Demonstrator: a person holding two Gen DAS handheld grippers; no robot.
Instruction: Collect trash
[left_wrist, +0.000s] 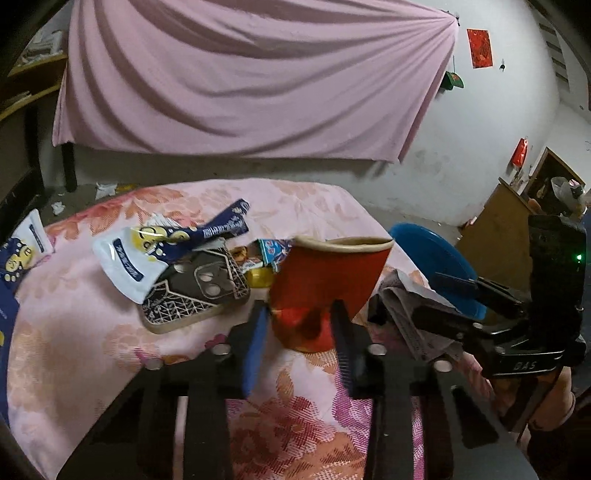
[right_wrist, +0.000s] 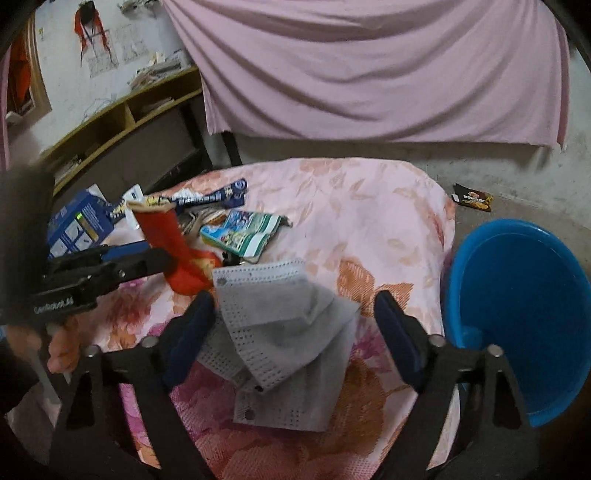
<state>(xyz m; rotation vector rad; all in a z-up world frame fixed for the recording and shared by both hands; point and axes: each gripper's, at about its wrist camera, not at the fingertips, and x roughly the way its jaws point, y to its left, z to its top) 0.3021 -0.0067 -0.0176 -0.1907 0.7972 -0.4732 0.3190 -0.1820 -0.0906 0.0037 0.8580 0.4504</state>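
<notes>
**Lift the cup clear, then close on the mask**

The left tongs pinch the crushed red paper cup near its base; its rim tilts toward one o'clock. Lift it straight up so the grip holds. The right tongs stand wide around the grey face mask, not yet closed. The blue basin waits at three o'clock, beside the floral-covered surface.

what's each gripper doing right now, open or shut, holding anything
left gripper: shut on the red paper cup, squeezing its lower part.
right gripper: open, jaws wide on either side of the grey face mask, not gripping it.
</notes>
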